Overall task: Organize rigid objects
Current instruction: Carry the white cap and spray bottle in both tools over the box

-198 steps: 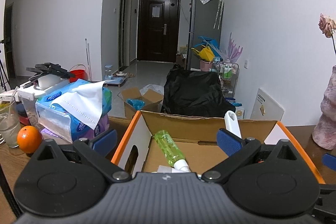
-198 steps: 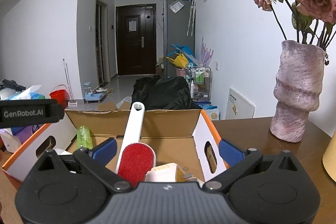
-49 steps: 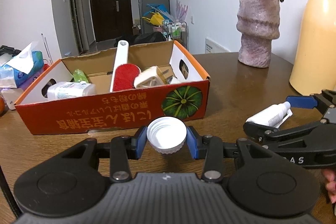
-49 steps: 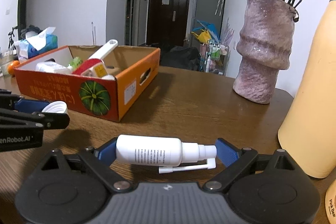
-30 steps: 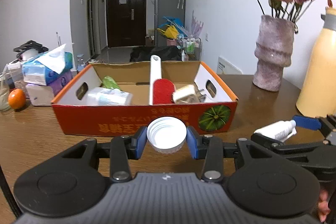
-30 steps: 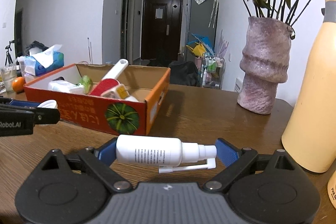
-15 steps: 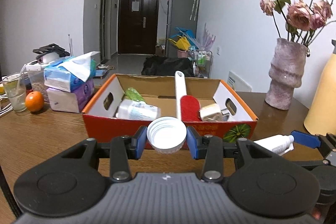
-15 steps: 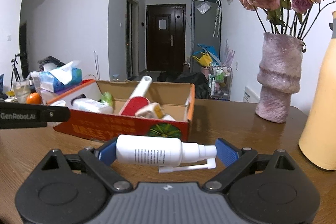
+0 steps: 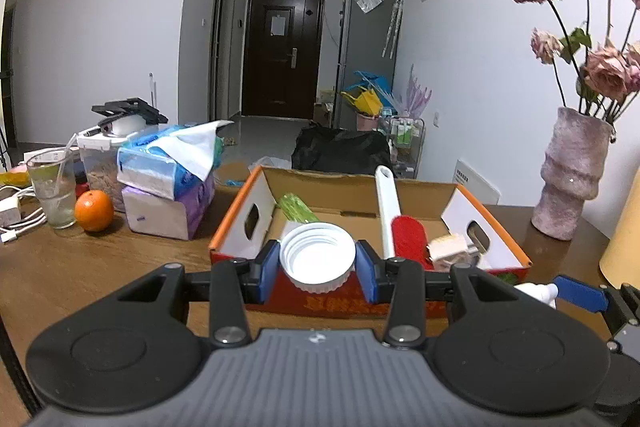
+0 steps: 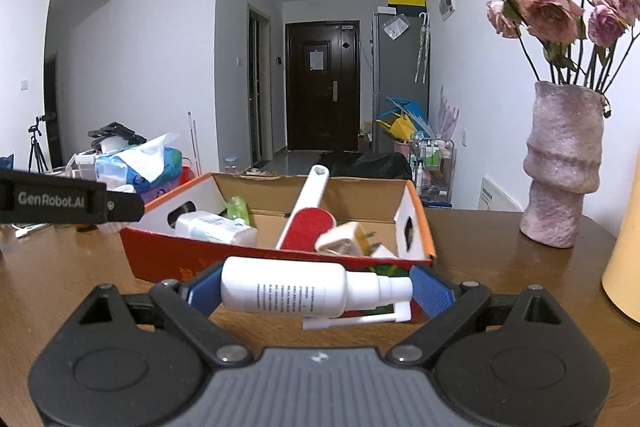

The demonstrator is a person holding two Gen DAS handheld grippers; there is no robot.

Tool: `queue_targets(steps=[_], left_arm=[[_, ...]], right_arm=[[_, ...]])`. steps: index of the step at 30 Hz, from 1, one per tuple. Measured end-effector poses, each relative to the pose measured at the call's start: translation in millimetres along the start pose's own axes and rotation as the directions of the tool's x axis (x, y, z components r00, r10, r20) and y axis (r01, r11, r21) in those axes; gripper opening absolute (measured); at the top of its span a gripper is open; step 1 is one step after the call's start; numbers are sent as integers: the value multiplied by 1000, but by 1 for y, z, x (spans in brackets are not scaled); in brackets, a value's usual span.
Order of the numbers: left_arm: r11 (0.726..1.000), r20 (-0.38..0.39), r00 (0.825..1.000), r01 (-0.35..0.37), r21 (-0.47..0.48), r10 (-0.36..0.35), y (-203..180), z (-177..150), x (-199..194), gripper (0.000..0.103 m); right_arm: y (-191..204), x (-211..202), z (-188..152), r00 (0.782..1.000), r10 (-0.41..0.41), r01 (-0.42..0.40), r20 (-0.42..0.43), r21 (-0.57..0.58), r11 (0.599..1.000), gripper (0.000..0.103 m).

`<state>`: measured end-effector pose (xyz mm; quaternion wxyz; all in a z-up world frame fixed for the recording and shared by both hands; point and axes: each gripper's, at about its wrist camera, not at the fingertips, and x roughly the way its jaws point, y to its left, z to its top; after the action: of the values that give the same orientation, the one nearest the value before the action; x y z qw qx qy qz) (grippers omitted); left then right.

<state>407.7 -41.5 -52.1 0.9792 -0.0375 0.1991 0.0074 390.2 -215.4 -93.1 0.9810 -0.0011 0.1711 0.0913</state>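
My left gripper (image 9: 318, 261) is shut on a white screw cap (image 9: 318, 254), held just in front of the near wall of an orange cardboard box (image 9: 500, 239). My right gripper (image 10: 316, 291) is shut on a white spray bottle (image 10: 288, 289) lying sideways, nozzle to the right, just before the same box (image 10: 420, 223). The box holds a white-handled red brush (image 10: 306, 217), a white bottle (image 10: 212, 227), a green bottle (image 10: 238, 207) and a plug adapter (image 10: 344, 239). The right gripper's blue finger tip (image 9: 580, 293) shows at the right of the left wrist view.
A pink vase (image 10: 564, 167) with dried roses and a yellow flask (image 10: 626, 247) stand at the right of the wooden table (image 10: 500, 267). At the left are tissue packs (image 9: 168, 167), an orange (image 9: 94, 209), a glass (image 9: 54, 183) and cables.
Both grippers have risen and moved closer to the box with their objects still held. I now look down into the box from higher up.
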Motion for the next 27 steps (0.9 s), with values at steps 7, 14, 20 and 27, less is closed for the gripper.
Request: queue_targets(steps=[7,14,20,27], left_arm=[[1000,10,1000,-14,-14,14,17,10,14,42],[999,5,1000,-30,-17,30,26,16,31,42],[999,6,999,-37,-15,37,30,20,45,42],[999,11,999,-47,-24,48,31,27,59,42]], right_arm=[[17,12,6,1000,-9,9,24,12,1000,96],[30,29,12,999,-14,13,42,22,1000,96],[34,44,17,998,-20,19,53,23,1000,96],[33,58,22,998,-30,29,59,22,999,96]])
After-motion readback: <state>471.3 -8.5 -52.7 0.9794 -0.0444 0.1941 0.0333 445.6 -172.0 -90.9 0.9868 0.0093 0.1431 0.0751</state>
